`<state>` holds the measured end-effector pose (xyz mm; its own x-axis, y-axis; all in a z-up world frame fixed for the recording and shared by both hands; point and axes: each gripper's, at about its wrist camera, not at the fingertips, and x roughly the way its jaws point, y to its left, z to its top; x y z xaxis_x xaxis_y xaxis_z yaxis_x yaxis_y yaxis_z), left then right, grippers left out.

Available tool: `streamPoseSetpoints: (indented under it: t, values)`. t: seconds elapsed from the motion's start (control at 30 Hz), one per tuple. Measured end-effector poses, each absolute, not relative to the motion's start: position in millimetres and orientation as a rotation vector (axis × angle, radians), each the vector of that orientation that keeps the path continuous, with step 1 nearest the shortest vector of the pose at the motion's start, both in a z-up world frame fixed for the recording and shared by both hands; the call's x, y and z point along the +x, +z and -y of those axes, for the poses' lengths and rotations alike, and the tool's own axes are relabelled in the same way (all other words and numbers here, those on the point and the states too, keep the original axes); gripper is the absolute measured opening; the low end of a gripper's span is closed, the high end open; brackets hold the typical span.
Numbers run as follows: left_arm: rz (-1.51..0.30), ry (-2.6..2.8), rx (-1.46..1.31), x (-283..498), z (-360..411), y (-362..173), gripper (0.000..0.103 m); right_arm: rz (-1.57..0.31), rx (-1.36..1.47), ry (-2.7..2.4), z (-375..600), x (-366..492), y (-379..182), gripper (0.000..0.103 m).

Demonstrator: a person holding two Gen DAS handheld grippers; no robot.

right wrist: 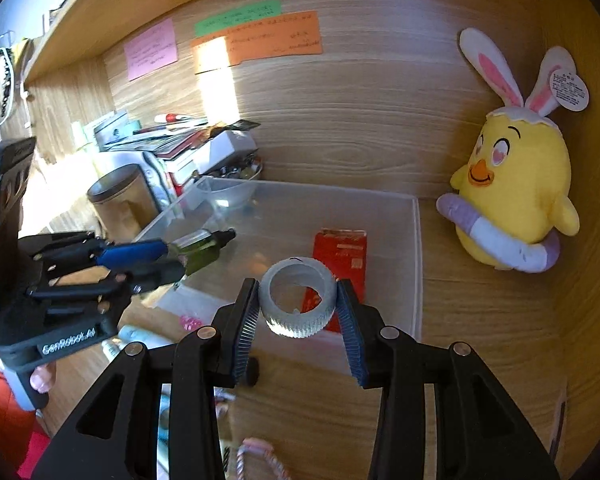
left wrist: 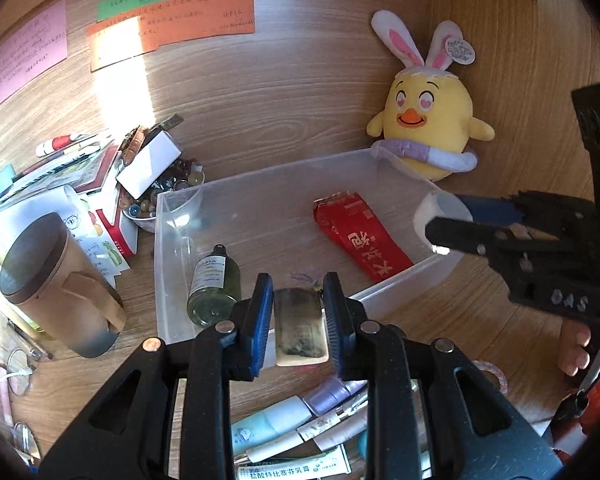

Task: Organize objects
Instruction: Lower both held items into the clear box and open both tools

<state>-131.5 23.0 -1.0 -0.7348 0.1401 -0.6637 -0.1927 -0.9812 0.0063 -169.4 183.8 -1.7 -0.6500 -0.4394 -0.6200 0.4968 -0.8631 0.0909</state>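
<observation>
A clear plastic bin stands on the wooden desk. In it lie a red packet and a green glass bottle. My left gripper hangs over the bin's near edge, its pads on either side of a flat beige block; small gaps show beside the block. It also shows in the right wrist view in front of the bottle. My right gripper is shut on a whitish tape roll over the bin's near right side.
A yellow chick plush leans at the back right. A brown lidded cup, books and boxes and a bowl of marbles crowd the left. Tubes and pens lie in front. Paper notes hang on the back wall.
</observation>
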Motion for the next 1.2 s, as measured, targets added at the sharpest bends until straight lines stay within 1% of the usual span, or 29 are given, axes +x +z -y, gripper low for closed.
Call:
streamPoseSetpoints:
  t: [0.07, 0.27, 0.4, 0.63, 0.77, 0.97, 1.03, 1.17, 1.2]
  values:
    - [-0.115, 2.776, -1.043, -133, -22, -1, 0.027, -0.111, 0.909, -2.464, -184, -176, -2, 0.036]
    - [-0.109, 2.777, -1.054, -146, -15, -2, 0.027, -0.110, 0.942, -2.474, -179, -196, -2, 0.036]
    - [-0.057, 2.771, -1.061, -154, -7, 0, 0.022, -0.113, 0.963, -2.461, -172, -204, -5, 0.036]
    - [-0.013, 2.793, -1.056, -156, 6, 4, 0.022, -0.141, 1.015, -2.434, -160, -215, -16, 0.036]
    - [0.048, 2.771, -1.049, -148, 14, 9, 0.022, -0.153, 1.037, -2.426, -156, -220, -21, 0.036]
    - [0.027, 2.781, -1.001, -121, 16, 19, 0.022, -0.151, 1.066, -2.415, -156, -225, -27, 0.036]
    - [0.027, 2.758, -1.002, -109, 16, 19, 0.023, -0.148, 1.075, -2.413, -157, -226, -29, 0.036]
    - [0.012, 2.712, -1.016, -88, 11, 12, 0.031, -0.141, 1.084, -2.412, -158, -229, -31, 0.036]
    - [0.000, 2.698, -1.030, -85, 8, 8, 0.031, -0.141, 1.085, -2.411, -158, -229, -31, 0.036]
